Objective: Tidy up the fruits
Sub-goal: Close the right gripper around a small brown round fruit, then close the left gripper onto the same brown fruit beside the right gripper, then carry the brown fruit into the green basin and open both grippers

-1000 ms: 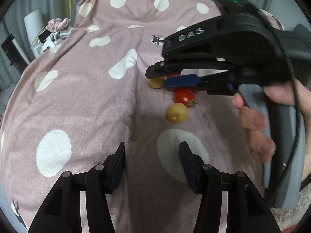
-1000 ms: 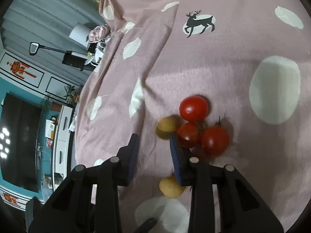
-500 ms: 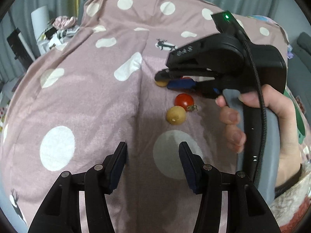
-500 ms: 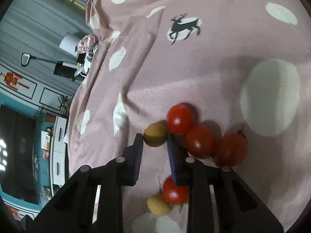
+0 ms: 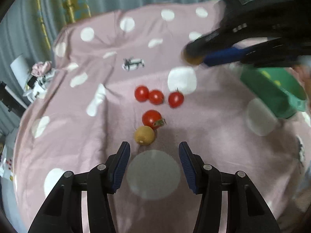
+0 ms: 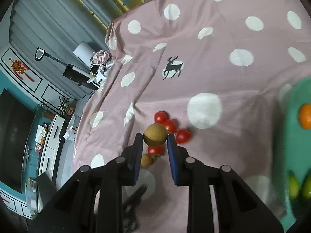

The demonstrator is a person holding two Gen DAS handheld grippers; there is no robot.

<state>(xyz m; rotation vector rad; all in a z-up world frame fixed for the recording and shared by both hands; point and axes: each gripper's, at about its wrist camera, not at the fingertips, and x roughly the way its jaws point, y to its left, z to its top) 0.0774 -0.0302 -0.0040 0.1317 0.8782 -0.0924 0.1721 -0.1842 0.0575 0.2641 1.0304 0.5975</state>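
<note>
My right gripper (image 6: 155, 138) is shut on a small brown round fruit (image 6: 155, 136) and holds it lifted above the pink dotted cloth (image 6: 213, 73); it shows blurred in the left wrist view (image 5: 192, 58). Several red cherry tomatoes (image 5: 155, 97) lie on the cloth, one with a green stem (image 5: 152, 118). A second brown fruit (image 5: 144, 135) lies just ahead of my left gripper (image 5: 153, 155), which is open and empty. A green bowl (image 5: 272, 95) stands at the right.
The green bowl (image 6: 291, 136) holds an orange fruit (image 6: 305, 116) and green fruits (image 6: 293, 186). The cloth's left edge drops to a room with a TV cabinet (image 6: 48, 136) and clutter (image 6: 101, 58). A curtain (image 5: 58, 3) hangs behind.
My right gripper closed on the brown fruit beside the tomatoes and lifted it up and to the right, toward the green bowl. My left gripper stayed open and drew nearer the second brown fruit.
</note>
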